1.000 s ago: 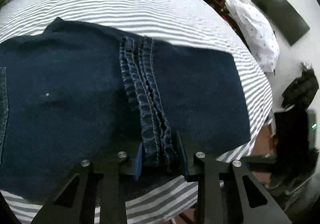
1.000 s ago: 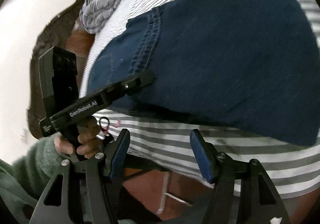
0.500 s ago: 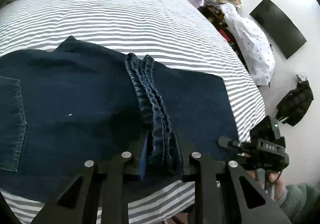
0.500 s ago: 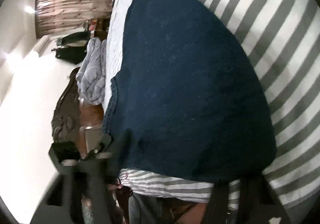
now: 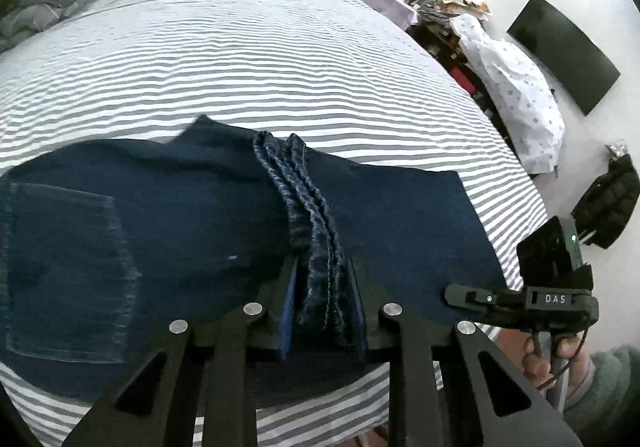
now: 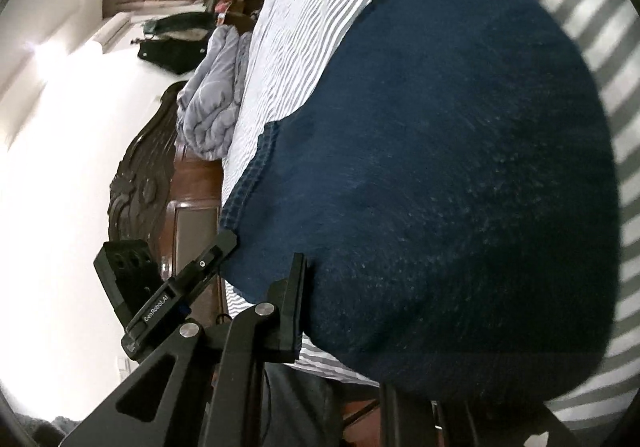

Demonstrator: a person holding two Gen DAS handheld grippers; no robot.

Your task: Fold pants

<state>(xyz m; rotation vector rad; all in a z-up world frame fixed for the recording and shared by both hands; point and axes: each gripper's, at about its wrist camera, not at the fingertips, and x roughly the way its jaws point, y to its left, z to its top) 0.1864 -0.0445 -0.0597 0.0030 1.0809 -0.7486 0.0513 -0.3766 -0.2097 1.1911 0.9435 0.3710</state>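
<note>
Dark blue jeans [image 5: 160, 231] lie folded on the striped bed, a back pocket at the left. My left gripper [image 5: 322, 287] is shut on the bunched leg hems [image 5: 316, 231] at the near edge of the pants. In the right wrist view the jeans [image 6: 460, 167] fill the frame. My right gripper [image 6: 352, 323] stands wide open around the pants' folded edge; one finger [image 6: 294, 303] shows at the left, the other is hidden under the cloth. The right gripper also shows in the left wrist view [image 5: 520, 299], at the pants' right corner.
The striped sheet [image 5: 240, 59] stretches far behind the pants. A grey duvet [image 6: 216, 95] lies at the head of the bed by the carved headboard [image 6: 140, 175]. A spotted cloth pile [image 5: 516, 87] and dark bag [image 5: 608, 203] stand beside the bed.
My left gripper has lifted and drawn back with the hems. My right gripper has rolled sideways and moved in onto the pants' folded edge.
</note>
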